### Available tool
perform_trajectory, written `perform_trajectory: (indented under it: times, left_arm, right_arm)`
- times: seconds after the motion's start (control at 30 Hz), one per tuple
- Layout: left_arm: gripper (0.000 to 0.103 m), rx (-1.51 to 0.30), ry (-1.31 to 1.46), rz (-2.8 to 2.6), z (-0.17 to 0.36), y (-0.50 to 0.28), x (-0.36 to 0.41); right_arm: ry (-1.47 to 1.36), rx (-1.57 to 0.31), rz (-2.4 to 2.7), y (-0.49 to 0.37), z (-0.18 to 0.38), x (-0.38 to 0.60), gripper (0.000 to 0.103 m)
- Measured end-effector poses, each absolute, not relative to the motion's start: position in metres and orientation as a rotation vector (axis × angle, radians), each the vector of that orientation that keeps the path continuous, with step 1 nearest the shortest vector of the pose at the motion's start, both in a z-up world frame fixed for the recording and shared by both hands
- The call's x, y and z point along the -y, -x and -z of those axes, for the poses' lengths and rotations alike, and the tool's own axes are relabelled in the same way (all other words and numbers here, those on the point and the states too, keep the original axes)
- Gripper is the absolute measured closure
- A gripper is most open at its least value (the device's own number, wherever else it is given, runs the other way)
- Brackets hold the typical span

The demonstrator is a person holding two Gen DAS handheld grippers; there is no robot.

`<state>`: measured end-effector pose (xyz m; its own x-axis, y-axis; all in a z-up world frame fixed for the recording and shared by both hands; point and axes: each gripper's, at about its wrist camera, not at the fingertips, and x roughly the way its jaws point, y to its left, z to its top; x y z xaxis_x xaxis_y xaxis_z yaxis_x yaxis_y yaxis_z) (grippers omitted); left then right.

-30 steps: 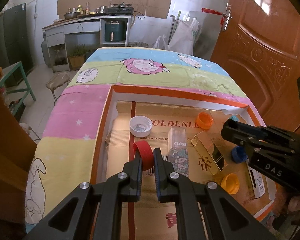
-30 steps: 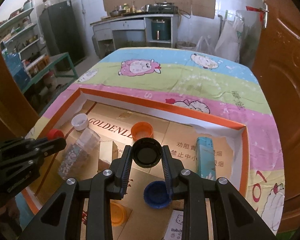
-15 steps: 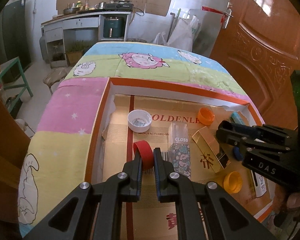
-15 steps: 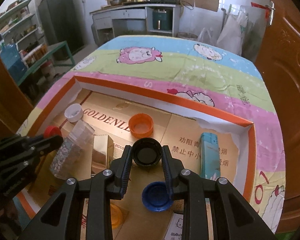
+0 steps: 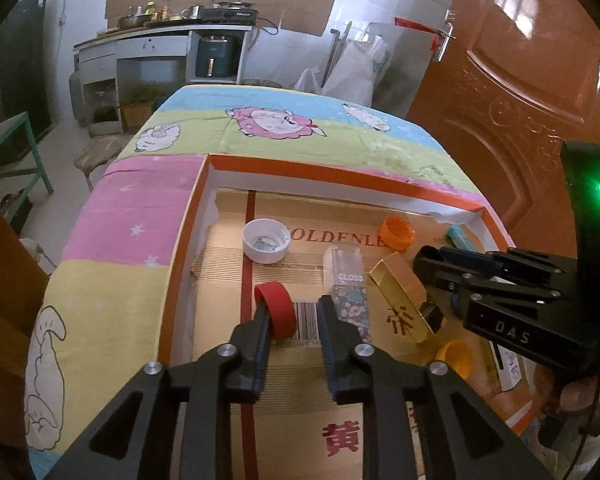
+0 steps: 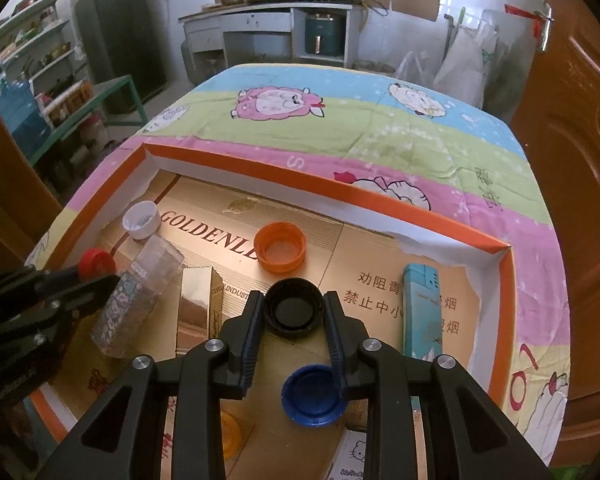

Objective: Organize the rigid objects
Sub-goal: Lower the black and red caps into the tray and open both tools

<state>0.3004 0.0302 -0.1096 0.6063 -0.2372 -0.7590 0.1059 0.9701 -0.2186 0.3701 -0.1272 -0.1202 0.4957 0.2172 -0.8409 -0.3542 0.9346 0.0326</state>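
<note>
A shallow orange-rimmed box (image 6: 340, 188) lined with cardboard lies on a cartoon-sheep bedspread. My left gripper (image 5: 293, 308) is low over the box's left part and its jaws are opening. A red cap (image 5: 276, 312) stands on edge between them, leaning on the left finger and clear of the right one. In the right wrist view the red cap (image 6: 97, 262) shows at the left gripper's (image 6: 100, 276) tips. My right gripper (image 6: 294, 300) is shut on a black cap (image 6: 293, 311), held open side up above the box floor.
In the box lie a white cap (image 5: 266, 240), an orange cap (image 6: 280, 247), a clear glitter box (image 5: 350, 296), a gold carton (image 5: 406, 296), a blue cap (image 6: 314, 394), a yellow cap (image 5: 456, 358) and a teal lighter (image 6: 422, 312). A brown door stands to the right.
The left jaws, shut on the red cap before, have parted; the cap now rests against the left finger only. The right gripper still grips the black cap in about the same spot.
</note>
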Motion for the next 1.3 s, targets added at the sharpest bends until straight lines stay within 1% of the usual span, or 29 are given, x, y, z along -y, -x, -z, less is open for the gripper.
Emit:
perform_trajectory:
  times: [0.03, 0.1, 0.13, 0.2, 0.23, 0.33, 0.37, 1.3]
  left_arm:
    - [0.077, -0.898, 0.157, 0.203, 0.109, -0.300, -0.030]
    - [0.077, -0.897, 0.160, 0.206, 0.109, -0.299, -0.030]
    - [0.077, -0.897, 0.163, 0.207, 0.108, -0.299, -0.031]
    - [0.077, -0.894, 0.166, 0.205, 0.107, -0.299, -0.032]
    - [0.075, -0.892, 0.162, 0.201, 0.106, -0.299, -0.032]
    - [0.057, -0.884, 0.151, 0.185, 0.103, -0.297, -0.032]
    - [0.056, -0.883, 0.153, 0.188, 0.102, -0.296, -0.032]
    - [0.056, -0.849, 0.140, 0.202, 0.082, -0.273, -0.023]
  right_arm:
    - [0.153, -0.994, -0.349, -0.370, 0.120, 0.127, 0.071]
    - [0.154, -0.991, -0.347, -0.369, 0.120, 0.128, 0.066]
    - [0.152, -0.989, -0.345, -0.369, 0.119, 0.128, 0.061]
    - [0.146, -0.983, -0.342, -0.368, 0.118, 0.129, 0.060]
    - [0.143, -0.982, -0.342, -0.368, 0.118, 0.129, 0.060]
    - [0.135, -0.978, -0.339, -0.368, 0.116, 0.130, 0.060]
    - [0.131, -0.977, -0.339, -0.367, 0.116, 0.131, 0.060]
    - [0.080, -0.928, -0.319, -0.335, 0.090, 0.143, 0.060]
